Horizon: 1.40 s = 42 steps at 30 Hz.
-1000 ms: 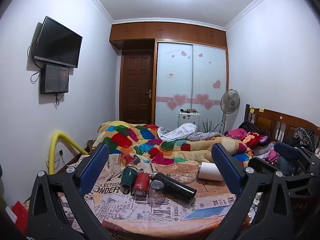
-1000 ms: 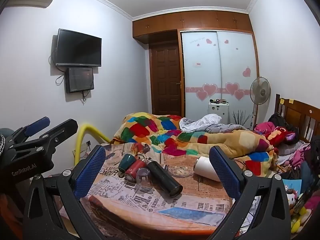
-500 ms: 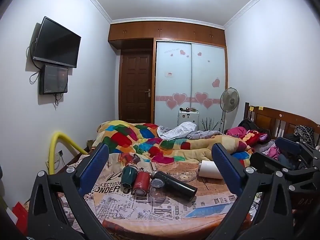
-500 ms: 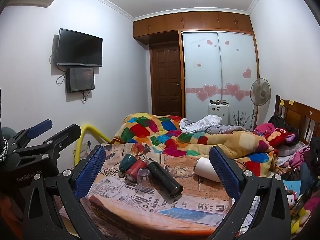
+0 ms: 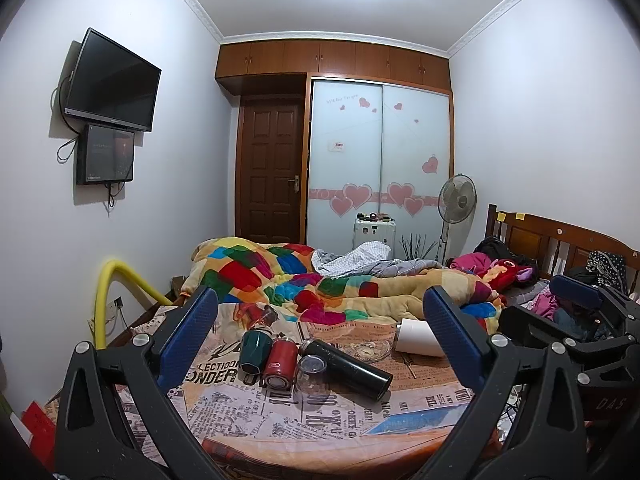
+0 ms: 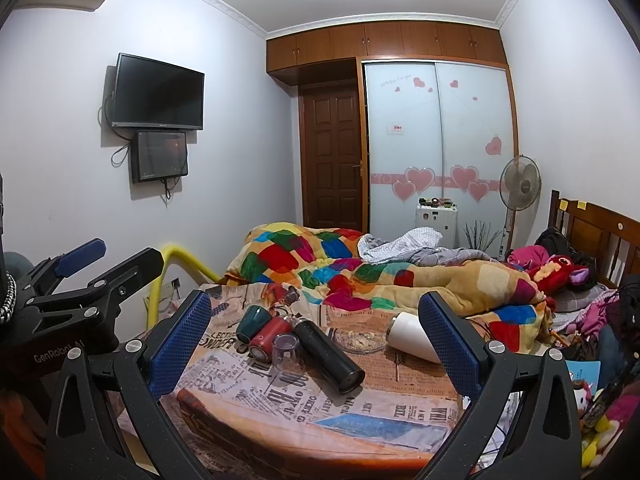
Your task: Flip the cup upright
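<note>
Several cups lie on their sides on a newspaper-print cloth over a table [image 5: 320, 416]: a green cup [image 5: 255, 349], a red cup [image 5: 280, 363], a black flask [image 5: 348, 368] and a white cup [image 5: 416, 338]. A clear glass [image 5: 310, 372] stands by them. They also show in the right wrist view: green cup [image 6: 252, 322], red cup [image 6: 269, 338], clear glass [image 6: 286, 354], black flask [image 6: 328, 356], white cup [image 6: 410, 338]. My left gripper [image 5: 320, 340] and my right gripper [image 6: 316, 340] are both open, empty, and held back from the table.
A glass dish [image 5: 366, 348] sits between the flask and the white cup. A bed with a patchwork quilt [image 5: 320, 284] lies behind the table. A yellow pipe [image 5: 116, 288] stands at the left wall. My right gripper shows at the right in the left wrist view [image 5: 576, 320].
Both grippers have drifted slightly; the view has shifted a little. The cups have not moved.
</note>
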### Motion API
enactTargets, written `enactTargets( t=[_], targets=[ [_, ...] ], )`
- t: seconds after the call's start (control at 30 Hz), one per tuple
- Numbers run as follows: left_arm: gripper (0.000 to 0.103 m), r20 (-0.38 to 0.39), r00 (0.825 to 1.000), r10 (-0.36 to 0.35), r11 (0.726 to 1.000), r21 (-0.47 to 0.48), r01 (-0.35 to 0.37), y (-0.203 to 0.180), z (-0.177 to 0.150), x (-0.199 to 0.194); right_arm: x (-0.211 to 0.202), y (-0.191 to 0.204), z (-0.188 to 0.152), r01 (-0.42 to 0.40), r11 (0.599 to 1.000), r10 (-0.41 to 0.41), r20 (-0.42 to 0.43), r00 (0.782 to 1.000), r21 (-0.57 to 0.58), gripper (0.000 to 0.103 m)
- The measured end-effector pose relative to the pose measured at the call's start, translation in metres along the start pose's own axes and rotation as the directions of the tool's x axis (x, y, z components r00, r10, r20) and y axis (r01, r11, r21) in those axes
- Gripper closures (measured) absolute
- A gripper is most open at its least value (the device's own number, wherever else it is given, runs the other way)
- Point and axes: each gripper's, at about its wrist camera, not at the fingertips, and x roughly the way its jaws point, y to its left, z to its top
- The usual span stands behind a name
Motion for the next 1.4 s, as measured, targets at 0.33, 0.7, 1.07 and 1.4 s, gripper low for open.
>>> enactTargets(
  t=[0.33,0.7,1.07,1.4],
  targets=[
    [0.0,0.002,1.0,0.002,1.0,0.001,-0.002,-0.0003,-0.0017,0.0007,0.0007,0.0,-0.0001,0.001,1.0,-0.001,-0.002,1.0,-0.003,0.0],
    [0.0,0.005,1.0,-0.005,1.0,-0.002,0.005,-0.0017,-0.0014,0.0008,-0.0013,-0.0041,-0.001,0.005,1.0,-0.005,0.002,1.0,-0.003,0.0],
    [0.0,0.006,1.0,-0.009,1.0,-0.005,0.009,0.0003,-0.001,-0.0002,-0.0028,-0.006,0.0009,0.006,1.0,-0.006,0.004,1.0,-0.005,0.0],
    [0.0,0.008,1.0,-0.011,1.0,-0.008,0.011,-0.0006,-0.0015,-0.0003,-0.004,-0.0072,0.0012,0.009,1.0,-0.009,0.005,1.0,-0.009,0.0]
  ],
)
